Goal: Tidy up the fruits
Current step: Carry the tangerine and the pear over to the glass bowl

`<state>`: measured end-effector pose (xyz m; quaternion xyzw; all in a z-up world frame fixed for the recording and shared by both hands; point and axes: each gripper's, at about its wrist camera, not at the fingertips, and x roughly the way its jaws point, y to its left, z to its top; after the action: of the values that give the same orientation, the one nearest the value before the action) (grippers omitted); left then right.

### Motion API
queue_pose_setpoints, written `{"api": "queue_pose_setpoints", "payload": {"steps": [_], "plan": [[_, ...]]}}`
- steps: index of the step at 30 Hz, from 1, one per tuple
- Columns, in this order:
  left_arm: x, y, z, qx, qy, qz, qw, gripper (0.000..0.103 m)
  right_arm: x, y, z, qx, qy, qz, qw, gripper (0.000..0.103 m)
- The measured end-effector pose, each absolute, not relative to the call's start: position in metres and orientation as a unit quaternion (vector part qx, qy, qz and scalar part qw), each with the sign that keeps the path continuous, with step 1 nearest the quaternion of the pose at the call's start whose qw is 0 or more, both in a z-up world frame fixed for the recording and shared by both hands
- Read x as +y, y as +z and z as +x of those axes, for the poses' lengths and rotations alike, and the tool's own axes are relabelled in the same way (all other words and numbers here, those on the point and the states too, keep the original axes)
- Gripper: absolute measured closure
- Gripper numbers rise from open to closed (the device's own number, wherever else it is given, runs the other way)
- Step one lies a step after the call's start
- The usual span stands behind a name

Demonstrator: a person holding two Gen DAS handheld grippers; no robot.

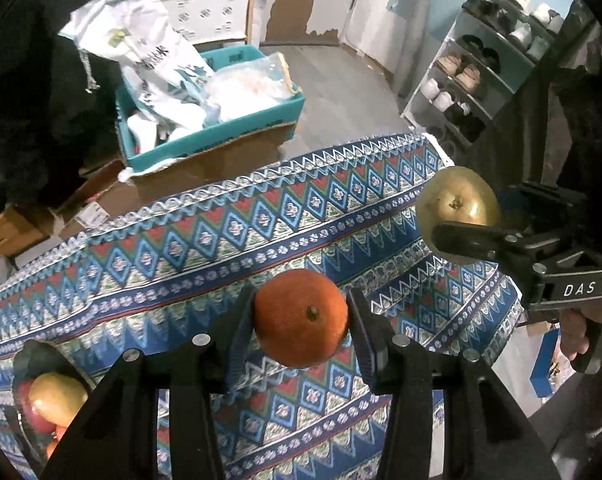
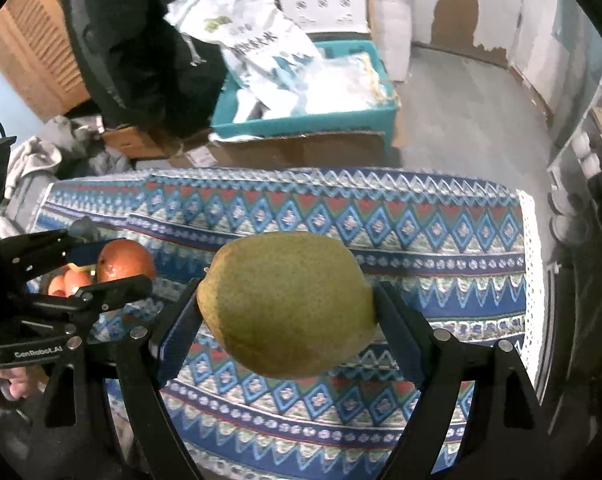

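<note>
Left tongs (image 1: 301, 322): my two fingers are clamped on an orange (image 1: 301, 317), one pad on each flank, stem end facing the camera; the fruit hangs above the cloth.
Right tongs (image 2: 287, 308): my fingers are closed on a green-brown pear (image 2: 287, 304), held lengthwise between the pads, clear of the table.
Relation of the two: in the left wrist view the pear (image 1: 457, 200) sits up and to the right of the orange, well apart from it.
Bowl (image 1: 25, 356): at my left on the cloth, holding a yellow-red apple (image 1: 57, 400) and more orange fruit, partly hidden by my tongs.
Tablecloth (image 2: 421, 224): blue, red and white diamond pattern, covering the table.
Background: teal crate (image 1: 217, 136) with white bags; shoe rack (image 1: 485, 64) at right.
</note>
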<state>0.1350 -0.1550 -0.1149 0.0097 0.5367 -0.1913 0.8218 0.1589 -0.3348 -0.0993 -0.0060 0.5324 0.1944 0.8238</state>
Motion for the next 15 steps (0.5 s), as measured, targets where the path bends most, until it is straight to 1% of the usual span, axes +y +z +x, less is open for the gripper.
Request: {"api": "queue_pose_setpoints", "payload": {"steps": [15], "plan": [[-0.079, -0.081, 0.1, 0.527, -0.157, -0.01, 0.835, 0.056, -0.257, -0.067, 0.137, 0.511, 0.261, -0.028, 0.819, 0.02]]}}
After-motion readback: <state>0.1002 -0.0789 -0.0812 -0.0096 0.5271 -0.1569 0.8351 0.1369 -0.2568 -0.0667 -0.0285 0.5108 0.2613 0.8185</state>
